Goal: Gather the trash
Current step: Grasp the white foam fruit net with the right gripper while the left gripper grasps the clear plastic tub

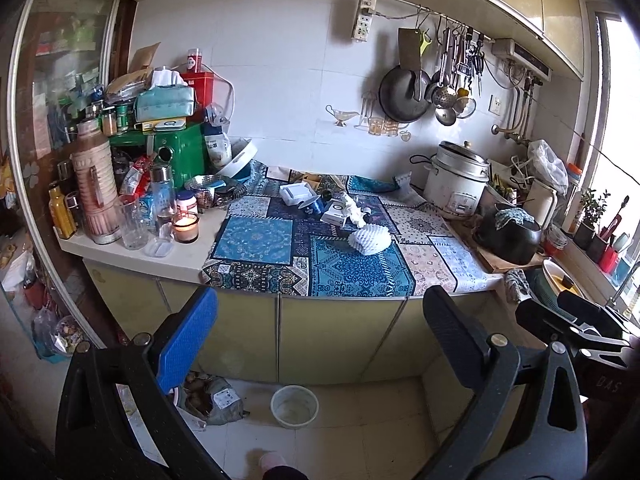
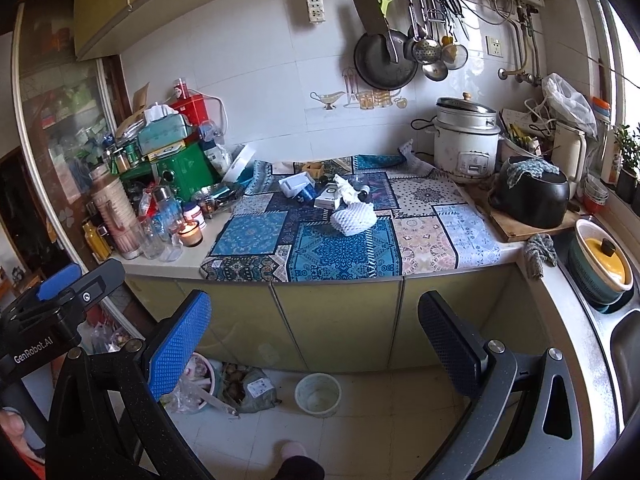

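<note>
Approach stage: left gripper [image 1: 320, 336] and right gripper [image 2: 316, 336], both held apart and empty, are kept back from the worktop [image 2: 168, 268], where foam netting [image 2: 354, 218] and crumpled tissue [image 2: 344, 192] are heaped mid-cloth; bin [image 2: 318, 394] is stationed on the floor below, so reaching forward is judged next.

"GenRobot.AI" stands in white letters on the black body of the left gripper [image 2: 60, 304], seen at the near left edge of the right wrist view. In the left wrist view, the black body of the right gripper [image 1: 576, 320] at the near right edge bears faint letters that look like "DAS". Labels on the jars, cans and bags at the far left of the counter [image 2: 168, 264] are too small and blurred to read.
</note>
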Action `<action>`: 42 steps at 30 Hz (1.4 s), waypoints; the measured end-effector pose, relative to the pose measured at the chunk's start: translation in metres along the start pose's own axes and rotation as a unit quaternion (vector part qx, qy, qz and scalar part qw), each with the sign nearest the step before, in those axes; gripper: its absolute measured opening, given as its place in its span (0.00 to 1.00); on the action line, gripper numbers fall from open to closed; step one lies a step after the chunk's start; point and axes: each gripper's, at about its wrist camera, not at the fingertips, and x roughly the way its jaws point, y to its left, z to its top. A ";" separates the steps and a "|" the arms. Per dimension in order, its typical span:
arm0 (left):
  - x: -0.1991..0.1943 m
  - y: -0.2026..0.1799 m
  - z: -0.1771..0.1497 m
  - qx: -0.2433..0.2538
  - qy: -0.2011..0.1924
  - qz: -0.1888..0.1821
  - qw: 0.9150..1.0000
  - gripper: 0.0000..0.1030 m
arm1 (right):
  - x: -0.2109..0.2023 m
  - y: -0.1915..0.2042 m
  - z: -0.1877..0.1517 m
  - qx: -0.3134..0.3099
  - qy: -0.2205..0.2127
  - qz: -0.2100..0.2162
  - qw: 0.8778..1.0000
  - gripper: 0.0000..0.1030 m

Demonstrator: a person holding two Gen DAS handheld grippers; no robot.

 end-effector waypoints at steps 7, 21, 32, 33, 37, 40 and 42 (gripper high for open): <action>0.089 0.027 0.041 0.002 0.014 -0.025 1.000 1.00 | 0.060 0.005 0.041 0.010 0.002 -0.030 0.999 1.00; 0.243 0.064 0.118 0.040 0.059 -0.045 0.996 1.00 | 0.187 0.011 0.100 0.063 0.043 -0.080 0.994 1.00; 0.356 0.053 0.122 0.049 0.121 -0.023 0.991 1.00 | 0.299 -0.037 0.105 0.100 0.134 -0.075 0.983 1.00; 0.368 0.051 0.122 0.049 0.129 -0.018 0.990 1.00 | 0.311 -0.044 0.105 0.105 0.144 -0.072 0.981 1.00; 0.418 0.043 0.122 0.034 0.172 -0.008 0.984 1.00 | 0.354 -0.071 0.103 0.129 0.189 -0.054 0.972 1.00; 0.456 0.036 0.122 0.019 0.202 -0.009 0.979 1.00 | 0.386 -0.086 0.100 0.143 0.219 -0.047 0.964 1.00; 0.480 0.031 0.122 0.010 0.216 -0.002 0.976 1.00 | 0.407 -0.096 0.096 0.153 0.244 -0.036 0.957 1.00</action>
